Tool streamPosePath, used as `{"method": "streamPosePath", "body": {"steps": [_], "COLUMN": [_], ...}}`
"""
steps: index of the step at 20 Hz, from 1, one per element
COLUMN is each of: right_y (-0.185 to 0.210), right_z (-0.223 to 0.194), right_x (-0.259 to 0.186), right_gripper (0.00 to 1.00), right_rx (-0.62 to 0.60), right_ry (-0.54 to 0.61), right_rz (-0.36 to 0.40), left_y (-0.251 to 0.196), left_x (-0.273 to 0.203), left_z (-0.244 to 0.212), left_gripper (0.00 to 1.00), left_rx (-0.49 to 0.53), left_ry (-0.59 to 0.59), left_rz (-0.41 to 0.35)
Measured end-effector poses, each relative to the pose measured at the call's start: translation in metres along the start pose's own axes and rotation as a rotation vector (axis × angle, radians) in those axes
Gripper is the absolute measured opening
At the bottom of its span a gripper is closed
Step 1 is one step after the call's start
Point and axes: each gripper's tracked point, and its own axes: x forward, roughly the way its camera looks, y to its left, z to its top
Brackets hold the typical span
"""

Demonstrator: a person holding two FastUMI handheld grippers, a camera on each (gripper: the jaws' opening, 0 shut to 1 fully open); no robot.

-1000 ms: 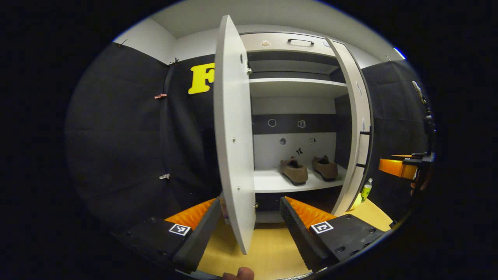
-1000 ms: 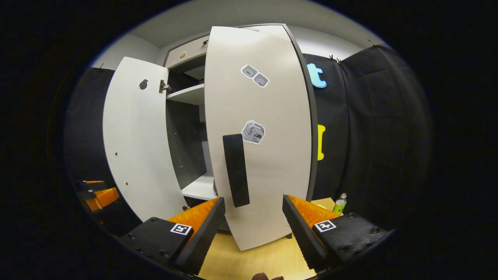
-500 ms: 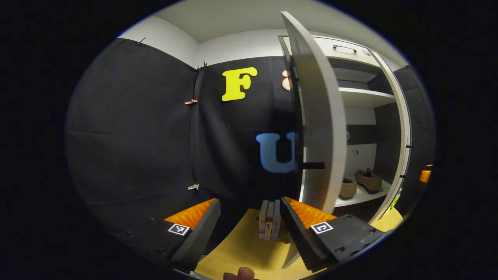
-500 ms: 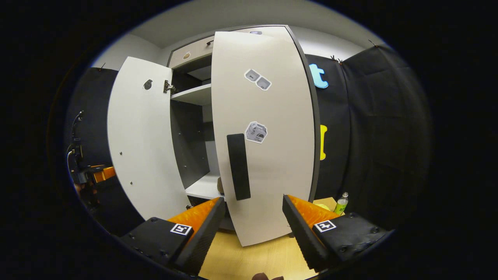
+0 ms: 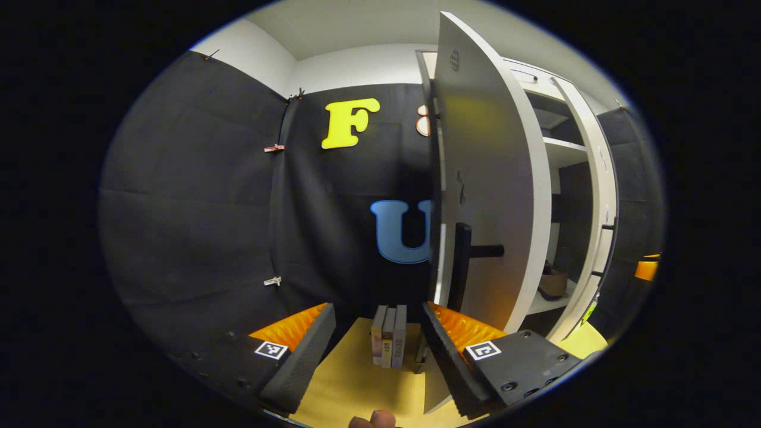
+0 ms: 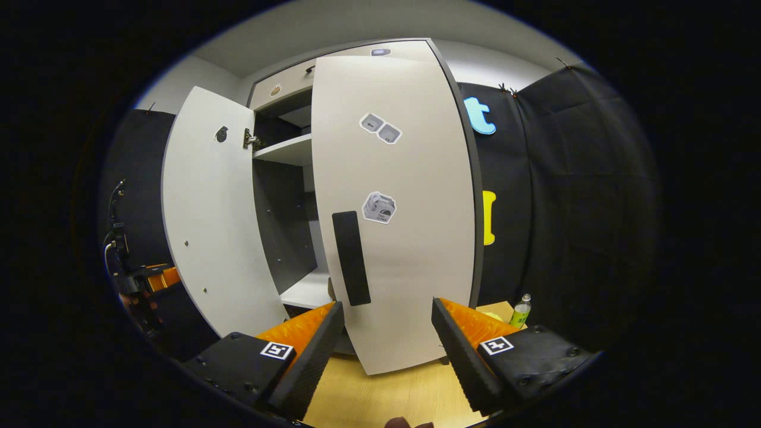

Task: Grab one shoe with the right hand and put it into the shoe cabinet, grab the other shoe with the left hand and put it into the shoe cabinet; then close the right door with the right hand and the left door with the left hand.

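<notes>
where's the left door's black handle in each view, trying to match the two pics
Left gripper view: the left door is seen on its outer face; its black handle stands just right of centre, above the left gripper.
Right gripper view: I cannot pick that handle out; the left door turns its inner face here, at left.
Shared landmark: the upper shelf inside the cabinet.

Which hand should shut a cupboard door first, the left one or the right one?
Probably the right. The right gripper faces the right door squarely, open, its handle just ahead. The left door sits off to the left gripper's side.
</notes>
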Motion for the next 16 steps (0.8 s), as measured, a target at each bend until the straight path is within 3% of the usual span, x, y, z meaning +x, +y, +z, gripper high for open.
{"method": "streamPosePath", "body": {"steps": [6, 7, 9, 16], "right_y": [-0.006, -0.006, -0.006, 0.001], "right_z": [-0.001, 0.0, -0.001, 0.005], "right_x": [0.028, 0.031, 0.034, 0.046], "right_gripper": [0.98, 0.98, 0.98, 0.98], "right_rx": [-0.022, -0.019, -0.022, -0.021], "right_ry": [0.02, 0.022, 0.028, 0.029], "right_rz": [0.012, 0.012, 0.015, 0.048], "left_y": [-0.101, -0.117, -0.143, -0.164], "left_x": [0.007, 0.01, 0.018, 0.03], "left_z": [-0.003, -0.004, -0.009, -0.02], "left_gripper": [0.89, 0.94, 0.94, 0.94], "left_rx": [-0.01, -0.01, -0.008, -0.032], "left_ry": [-0.018, -0.018, -0.015, 0.008], "left_rz": [-0.113, -0.13, -0.159, -0.154]}}
